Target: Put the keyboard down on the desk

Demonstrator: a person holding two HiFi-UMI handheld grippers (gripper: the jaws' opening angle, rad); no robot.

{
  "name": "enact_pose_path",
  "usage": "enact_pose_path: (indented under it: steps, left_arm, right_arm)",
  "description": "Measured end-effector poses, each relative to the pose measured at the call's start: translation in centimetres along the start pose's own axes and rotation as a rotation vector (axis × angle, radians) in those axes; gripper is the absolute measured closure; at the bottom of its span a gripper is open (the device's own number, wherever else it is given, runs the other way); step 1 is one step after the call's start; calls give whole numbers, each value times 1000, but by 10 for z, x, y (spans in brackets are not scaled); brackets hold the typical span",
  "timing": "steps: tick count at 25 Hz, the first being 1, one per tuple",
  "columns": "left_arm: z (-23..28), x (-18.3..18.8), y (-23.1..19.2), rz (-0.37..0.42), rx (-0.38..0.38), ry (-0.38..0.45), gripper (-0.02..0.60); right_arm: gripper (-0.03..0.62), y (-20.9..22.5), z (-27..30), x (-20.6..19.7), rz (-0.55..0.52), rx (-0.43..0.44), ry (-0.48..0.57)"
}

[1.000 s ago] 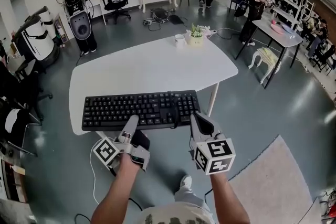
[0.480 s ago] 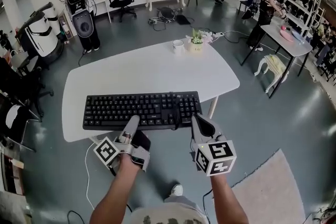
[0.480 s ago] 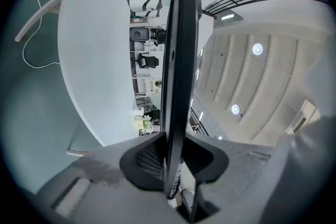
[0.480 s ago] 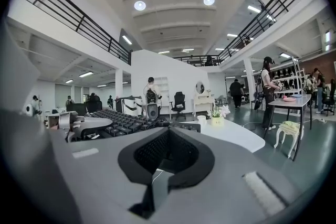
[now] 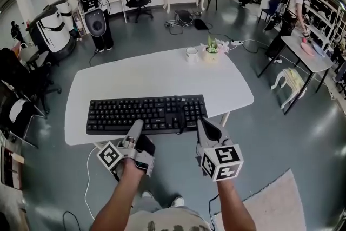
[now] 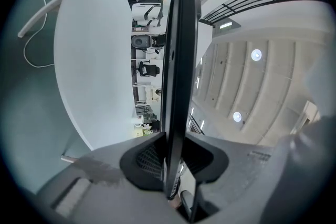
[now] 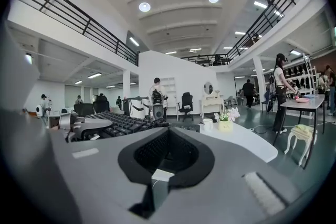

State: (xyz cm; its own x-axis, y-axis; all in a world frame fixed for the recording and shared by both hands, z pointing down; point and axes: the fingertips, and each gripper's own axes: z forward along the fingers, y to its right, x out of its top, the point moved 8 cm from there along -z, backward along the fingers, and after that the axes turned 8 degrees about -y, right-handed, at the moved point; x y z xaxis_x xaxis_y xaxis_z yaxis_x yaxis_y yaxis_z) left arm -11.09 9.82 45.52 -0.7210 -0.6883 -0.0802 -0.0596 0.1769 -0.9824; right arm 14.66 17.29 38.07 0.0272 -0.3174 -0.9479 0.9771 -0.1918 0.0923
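We log a matt black plastic keyboard (image 5: 146,113), a smooth white desk (image 5: 157,73) with a faint sheen, the left gripper (image 5: 138,126) and right gripper (image 5: 203,124) in matt grey plastic with black mesh-textured pads (image 6: 144,162), a polished, reflective grey floor (image 5: 281,138), and a pale, rougher-looking rug (image 5: 265,208).

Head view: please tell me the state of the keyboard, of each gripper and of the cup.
keyboard, held above the desk, not yet down.
left gripper, shut on the keyboard's near edge.
right gripper, jaws together, empty, at the keyboard's right corner.
cup, upright near the desk's far edge.
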Motion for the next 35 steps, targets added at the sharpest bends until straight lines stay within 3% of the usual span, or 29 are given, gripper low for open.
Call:
enact_pose_path:
  steps: [10, 20, 27, 35]
  left_arm:
    - [21, 28, -25, 19, -2, 66, 492]
    - [84, 113, -40, -12, 7, 97, 492]
    - [126, 181, -52, -20, 22, 85, 492]
    - [162, 233, -65, -44, 18, 67, 492]
  right_arm:
    - [594, 10, 56, 1, -36, 64, -2]
    - [594, 13, 165, 41, -55, 87, -47]
    - [594, 6, 245, 79, -62, 80, -57]
    - [594, 0, 303, 97, -65, 57, -89]
